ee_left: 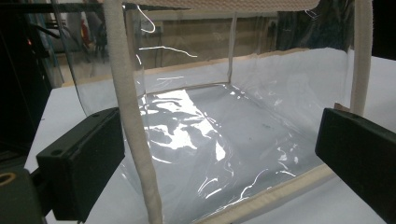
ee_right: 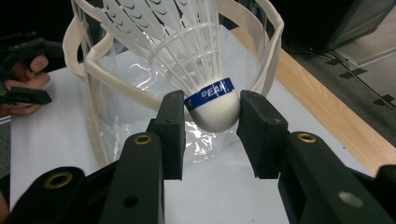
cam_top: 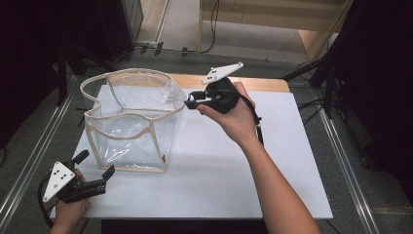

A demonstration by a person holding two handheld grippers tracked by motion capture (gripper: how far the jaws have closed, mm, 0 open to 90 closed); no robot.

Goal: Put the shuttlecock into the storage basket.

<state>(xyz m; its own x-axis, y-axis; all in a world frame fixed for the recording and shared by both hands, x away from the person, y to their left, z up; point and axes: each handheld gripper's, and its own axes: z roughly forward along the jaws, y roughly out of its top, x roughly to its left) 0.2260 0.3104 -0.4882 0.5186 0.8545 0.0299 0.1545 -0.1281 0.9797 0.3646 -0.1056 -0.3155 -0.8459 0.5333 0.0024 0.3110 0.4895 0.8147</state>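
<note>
My right claw (ee_right: pixel 211 135) is clamped on the rounded white cork of a white plastic shuttlecock with a blue band (ee_right: pixel 212 105), one jaw pressing each side of the cork, with the skirt pointing away from the claw toward the bag. In the high view that claw (cam_top: pixel 191 101) holds the shuttlecock (cam_top: pixel 173 92) at the upper rim of the transparent plastic box-shaped bag with cream fabric edging (cam_top: pixel 127 124), on the bag's right side. My left claw (cam_top: pixel 95 168) stands with its jaws spread and nothing between them, just beside the bag's near left corner on the white bench (cam_top: pixel 219 165); its own view faces the bag's near wall. I judge the task about half done: pickup and carry are complete; moving fully over the opening and releasing remain. Count: one shuttlecock, one bag, two claws; the bag interior appears empty.
</note>
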